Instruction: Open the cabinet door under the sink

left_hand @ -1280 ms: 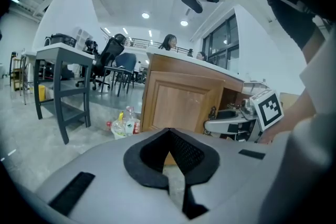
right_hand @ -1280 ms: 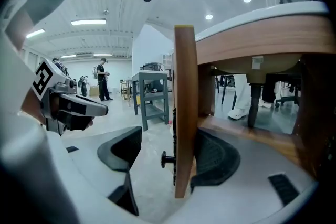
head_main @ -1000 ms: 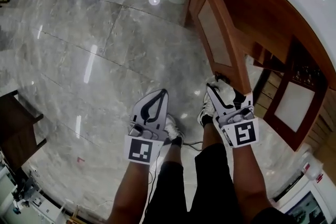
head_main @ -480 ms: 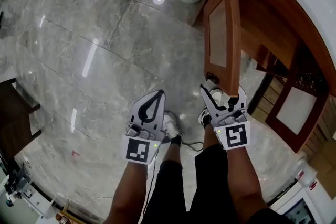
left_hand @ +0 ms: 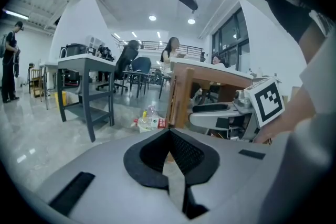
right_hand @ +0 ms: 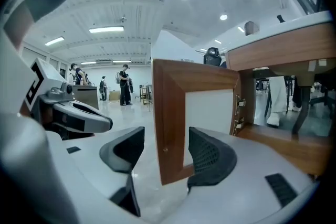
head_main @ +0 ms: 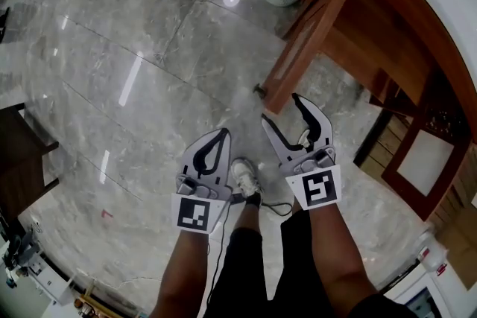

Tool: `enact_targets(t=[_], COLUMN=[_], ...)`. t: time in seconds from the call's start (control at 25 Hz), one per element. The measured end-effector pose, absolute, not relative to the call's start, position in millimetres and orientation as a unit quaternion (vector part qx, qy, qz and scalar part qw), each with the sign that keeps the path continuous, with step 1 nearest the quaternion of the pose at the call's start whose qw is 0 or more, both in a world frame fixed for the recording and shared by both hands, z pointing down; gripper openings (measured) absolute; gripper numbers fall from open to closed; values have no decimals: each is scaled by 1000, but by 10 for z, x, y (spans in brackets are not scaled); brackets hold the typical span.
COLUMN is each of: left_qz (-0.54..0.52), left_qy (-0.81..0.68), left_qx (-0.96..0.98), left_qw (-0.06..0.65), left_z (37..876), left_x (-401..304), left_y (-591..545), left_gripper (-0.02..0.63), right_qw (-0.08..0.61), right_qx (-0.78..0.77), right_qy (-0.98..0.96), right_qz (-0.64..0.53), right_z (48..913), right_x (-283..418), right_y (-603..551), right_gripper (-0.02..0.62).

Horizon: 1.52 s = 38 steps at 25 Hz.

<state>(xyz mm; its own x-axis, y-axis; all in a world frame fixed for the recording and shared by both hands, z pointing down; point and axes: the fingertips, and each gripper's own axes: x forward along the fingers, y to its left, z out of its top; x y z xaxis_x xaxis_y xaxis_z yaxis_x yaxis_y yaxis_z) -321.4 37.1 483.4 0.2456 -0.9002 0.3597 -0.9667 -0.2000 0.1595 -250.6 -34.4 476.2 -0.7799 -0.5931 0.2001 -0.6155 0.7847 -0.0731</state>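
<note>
1. Door [head_main: 305, 37] stands wide open, out from the cabinet [head_main: 387, 48].
2. Right gripper [head_main: 281, 109] released: jaws wide, just closing slightly, door's free edge between them, not gripped.
3. Left gripper [head_main: 222, 135] clenched, empty.

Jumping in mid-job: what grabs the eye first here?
The brown wooden cabinet door stands swung open over the grey marble floor, its free edge between the open fingers of the right gripper, which have just been closing slightly without pressing it. The left gripper hangs shut beside it, empty.
</note>
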Motion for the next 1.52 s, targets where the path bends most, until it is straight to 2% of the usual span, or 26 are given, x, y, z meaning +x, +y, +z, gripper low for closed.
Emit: enact_targets(t=[0.36, 0.68, 0.88, 1.04, 1.08, 1.2, 1.32, 1.52], left_qz=[81, 51, 46, 39, 40, 44, 56, 56], left_qy=[-611, -589, -555, -518, -507, -474, -453, -419], left_qx=[768, 793, 820, 846, 853, 874, 886, 905], left_qw=[173, 149, 130, 124, 119, 94, 81, 52], left_z=[4674, 3890, 3302, 2734, 2619, 2310, 2033, 1469], left_x=[-3264, -3126, -2784, -2486, -2430, -2215, -1959, -1357], left_y=[414, 415, 574, 758, 789, 823, 883, 1070], left_gripper=[18, 18, 18, 18, 18, 18, 18, 18], right_qw=[63, 37, 30, 74, 87, 60, 95, 54], right_qx=[331, 358, 404, 449, 453, 475, 466, 491], right_qy=[-938, -931, -914, -890, -886, -877, -877, -867], right_qz=[79, 62, 31, -29, -42, -48, -72, -65], right_z=[4508, 3598, 2830, 2288, 2182, 1762, 1480, 987], right_x=[-2589, -2402, -2055, -1638, -1561, -1327, -1040, -518], right_y=[-225, -26, 209, 468, 538, 744, 1030, 1402], right_gripper=[282, 271, 188, 49, 38, 26, 25, 25])
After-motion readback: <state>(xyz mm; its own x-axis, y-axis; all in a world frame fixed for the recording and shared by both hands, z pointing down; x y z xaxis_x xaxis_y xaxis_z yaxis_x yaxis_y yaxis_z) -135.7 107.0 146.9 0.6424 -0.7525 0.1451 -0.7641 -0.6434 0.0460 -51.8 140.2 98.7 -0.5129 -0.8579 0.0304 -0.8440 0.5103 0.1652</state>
